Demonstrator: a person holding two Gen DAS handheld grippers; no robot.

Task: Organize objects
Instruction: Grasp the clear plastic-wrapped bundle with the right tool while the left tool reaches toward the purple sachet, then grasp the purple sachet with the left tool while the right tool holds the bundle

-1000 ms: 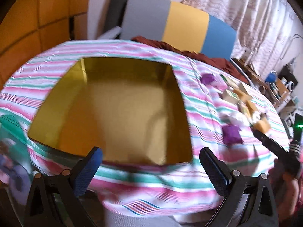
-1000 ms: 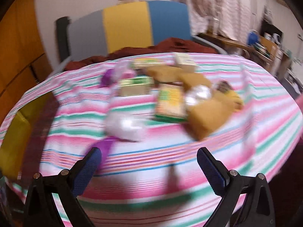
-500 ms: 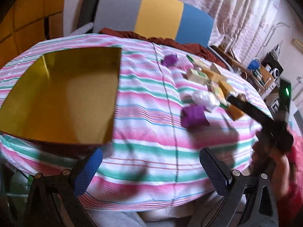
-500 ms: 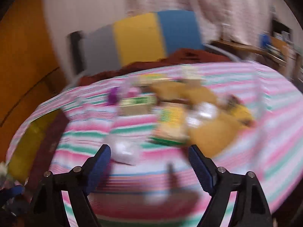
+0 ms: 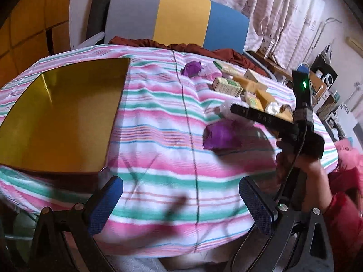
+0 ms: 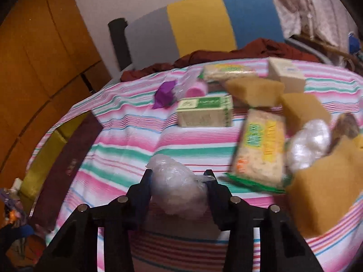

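Observation:
My right gripper (image 6: 178,179) is closing around a crumpled clear plastic bundle (image 6: 177,188), and its pads press on both sides of it, just above the striped cloth. The left wrist view shows that gripper (image 5: 232,111) reaching over a purple wad (image 5: 219,136). My left gripper (image 5: 181,195) hangs open and empty over the near table edge. A shiny gold tray (image 5: 63,117) lies at the left. Beyond are a green box (image 6: 205,111), a snack packet (image 6: 261,149), tan sponges (image 6: 254,90) and a second purple wad (image 6: 164,94).
The table wears a pink, green and white striped cloth (image 5: 158,117). A grey, yellow and blue chair back (image 5: 181,15) with a dark red cloth stands behind it. Cluttered shelves (image 5: 322,81) and curtains fill the right side. A person's hand and red sleeve (image 5: 340,208) hold the right gripper.
My right gripper dropped toward the table and closed from wide open onto the clear plastic bundle. The left gripper swung right, so the gold tray slid to the left of its view.

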